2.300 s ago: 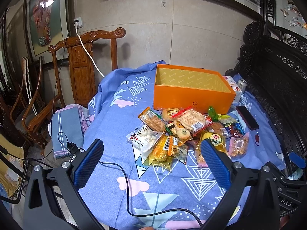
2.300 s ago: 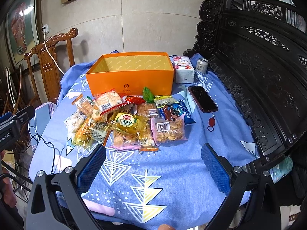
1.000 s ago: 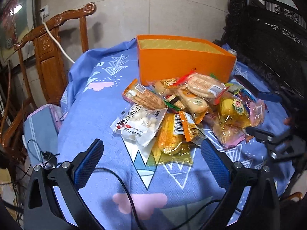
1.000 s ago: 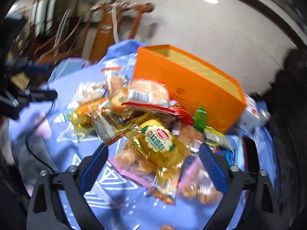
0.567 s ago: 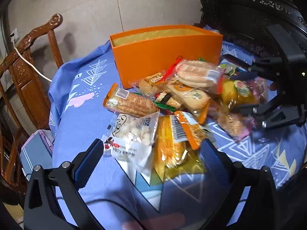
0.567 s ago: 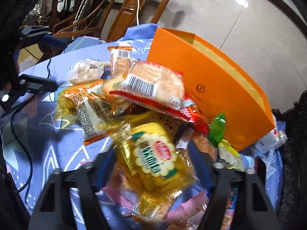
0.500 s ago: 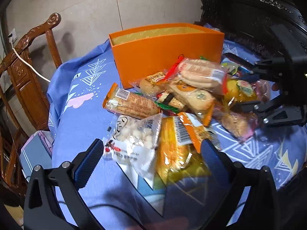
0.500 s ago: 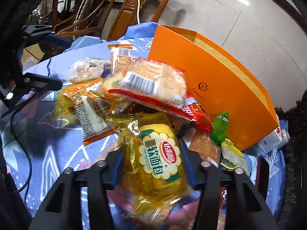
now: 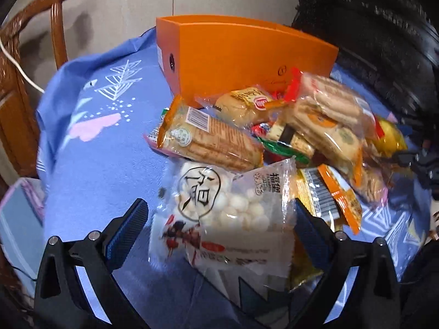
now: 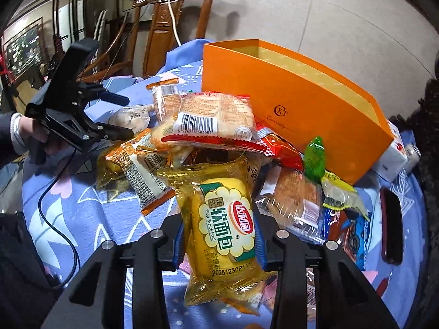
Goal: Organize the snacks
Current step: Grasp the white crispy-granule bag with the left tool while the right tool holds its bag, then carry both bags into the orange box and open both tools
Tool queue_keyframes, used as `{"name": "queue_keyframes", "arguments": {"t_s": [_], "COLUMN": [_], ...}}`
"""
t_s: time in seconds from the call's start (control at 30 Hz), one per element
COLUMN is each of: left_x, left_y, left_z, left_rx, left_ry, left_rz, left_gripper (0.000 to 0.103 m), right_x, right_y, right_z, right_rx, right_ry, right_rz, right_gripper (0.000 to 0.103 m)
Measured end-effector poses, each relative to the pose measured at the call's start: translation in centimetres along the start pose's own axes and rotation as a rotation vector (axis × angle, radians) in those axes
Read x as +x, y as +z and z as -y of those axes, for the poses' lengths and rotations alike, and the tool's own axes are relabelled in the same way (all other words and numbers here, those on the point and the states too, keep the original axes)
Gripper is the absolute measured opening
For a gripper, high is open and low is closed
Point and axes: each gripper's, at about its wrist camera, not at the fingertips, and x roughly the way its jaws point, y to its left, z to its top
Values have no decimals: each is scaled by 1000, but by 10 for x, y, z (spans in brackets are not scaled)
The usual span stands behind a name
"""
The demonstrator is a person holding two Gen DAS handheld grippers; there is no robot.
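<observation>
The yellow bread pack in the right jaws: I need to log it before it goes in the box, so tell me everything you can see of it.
The yellow bread pack is a clear yellow plastic wrapper around a soft yellow loaf, with a cloud-shaped green-edged label, a red logo and a printed date code. It stands roughly upright, wrapper crinkled and sealed. The right gripper has just been closing and its blue pads press its sides. It sits at the near edge of the snack pile, in front of the orange box.
</observation>
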Motion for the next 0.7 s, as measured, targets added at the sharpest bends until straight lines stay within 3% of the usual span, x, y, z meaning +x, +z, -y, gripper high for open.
{"name": "queue_keyframes", "arguments": {"t_s": [0.07, 0.13, 0.23, 0.53, 0.7], "left_x": [4, 2, -4, -30, -53], "left_y": [-1, -4, -6, -17, -26], "left_z": [-7, -7, -3, 9, 13], "left_rx": [-44, -47, -29, -57, -87], "left_ry": [-20, -18, 4, 48, 61], "left_rz": [10, 31, 45, 71, 100], "left_gripper": [99, 82, 70, 50, 50], "right_x": [-2, -6, -10, -37, -50], "right_y": [0, 0, 0, 0, -4], "right_z": [0, -1, -5, -13, -19], "right_rx": [17, 31, 37, 59, 68], "right_ry": [-5, -13, -27, -53, -60], "right_rz": [-1, 2, 4, 48, 80], "right_gripper": [40, 40, 40, 40, 39]}}
